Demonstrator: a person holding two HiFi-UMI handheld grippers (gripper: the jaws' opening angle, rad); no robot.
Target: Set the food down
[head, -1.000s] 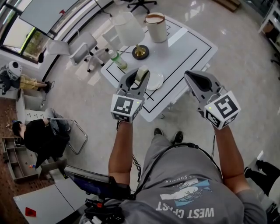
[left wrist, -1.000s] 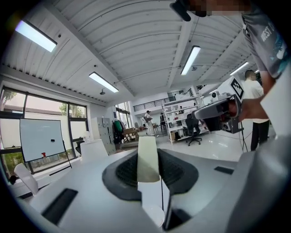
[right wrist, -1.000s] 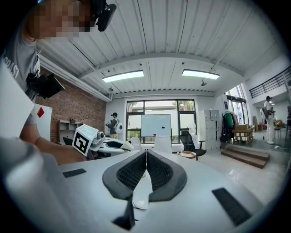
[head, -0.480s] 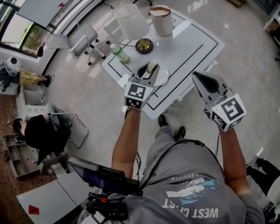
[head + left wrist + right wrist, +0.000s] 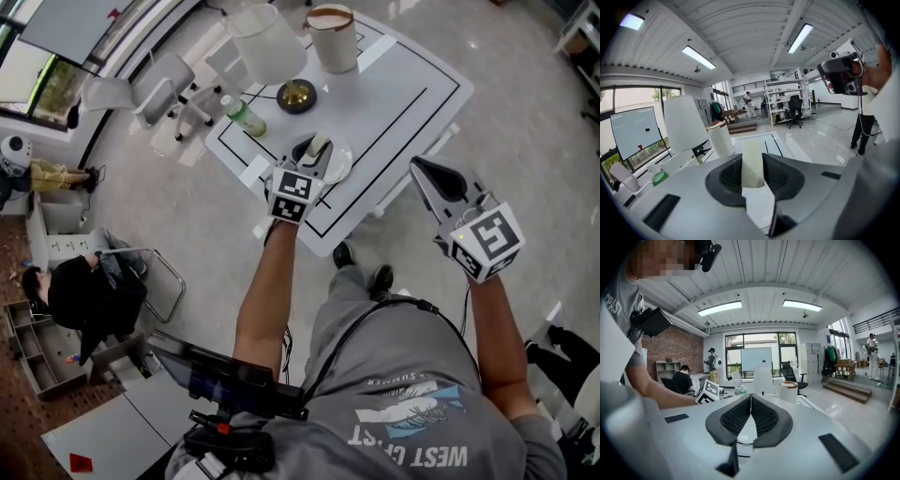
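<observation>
Gripping a pale food slice [image 5: 752,165], left gripper [image 5: 313,150] hangs over the white plate [image 5: 345,168]; right gripper [image 5: 750,398] clenched, empty.

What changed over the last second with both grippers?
The left gripper came down toward the plate on the table, its fingers still shut on the pale food piece; nothing was let go. The right gripper hardly shifted, shut and empty beside the table. The lamp and bottle stayed put.

The person's left arm [image 5: 264,298] stretches forward, its left claw [image 5: 314,152] clamped on a pale food strip [image 5: 752,164]. The right arm [image 5: 493,323] is nearer the body, right claw [image 5: 424,169] jaws pressed together, nothing between
</observation>
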